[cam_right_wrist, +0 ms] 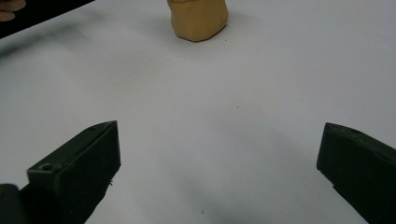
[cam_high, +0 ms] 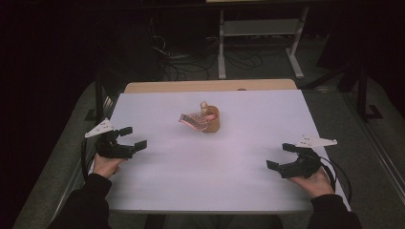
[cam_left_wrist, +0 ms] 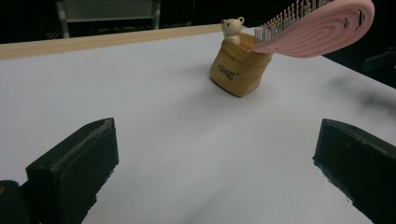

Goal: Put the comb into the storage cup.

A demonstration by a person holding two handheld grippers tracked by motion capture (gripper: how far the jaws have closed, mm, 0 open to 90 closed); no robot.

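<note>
Tan pouch (cam_high: 212, 121) upright near the table's (cam_high: 200, 191) middle, toward the far edge, a small bear figure (cam_left_wrist: 232, 29) peeking from its mouth; pink hairbrush (cam_high: 193, 120) propped handle-down inside, head overhanging leftward, likely easy to grasp there; left gripper (cam_high: 133, 137) and right gripper (cam_high: 282, 156) resting at opposite sides, well apart from the pouch, jaws spread wide, holding nothing; probably poised before reaching in.
</note>
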